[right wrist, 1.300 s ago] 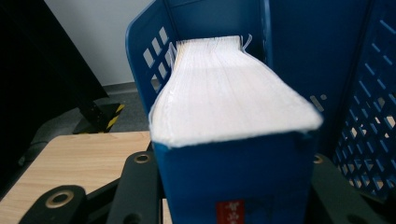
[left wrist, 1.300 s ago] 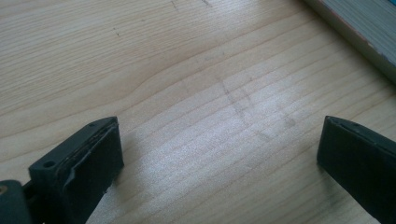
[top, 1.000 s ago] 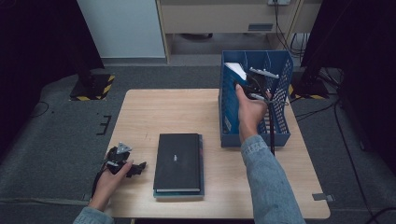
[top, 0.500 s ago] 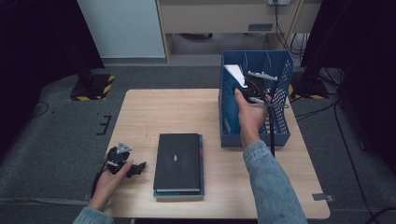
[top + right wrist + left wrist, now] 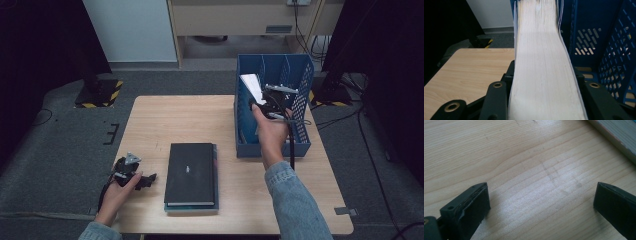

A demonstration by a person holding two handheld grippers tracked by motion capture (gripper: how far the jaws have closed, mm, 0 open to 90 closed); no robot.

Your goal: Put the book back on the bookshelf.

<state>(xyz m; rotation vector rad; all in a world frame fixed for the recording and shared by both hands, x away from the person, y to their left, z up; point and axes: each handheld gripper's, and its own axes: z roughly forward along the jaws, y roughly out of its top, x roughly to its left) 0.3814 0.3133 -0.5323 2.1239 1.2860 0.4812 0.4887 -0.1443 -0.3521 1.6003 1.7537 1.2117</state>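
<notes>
My right gripper (image 5: 261,101) is shut on a thick book (image 5: 251,86), held page edges up over the left compartment of the blue file rack (image 5: 299,131). In the right gripper view the book's cream page block (image 5: 541,62) is clamped between my jaws, with the rack's perforated blue walls (image 5: 614,50) to its right. A black book (image 5: 190,172) lies flat on a teal one at the table's front middle. My left gripper (image 5: 142,181) rests open on the table at the front left; its jaws stand wide apart over bare wood (image 5: 536,182), with nothing between them.
The wooden table (image 5: 180,120) has free room at its back left. The file rack stands at the right side with several slots. A stack edge (image 5: 619,140) shows at the upper right of the left gripper view. Dark stands and cables surround the table.
My right hand has carried the book slightly lower and leftward over the rack. The left gripper has not moved.
</notes>
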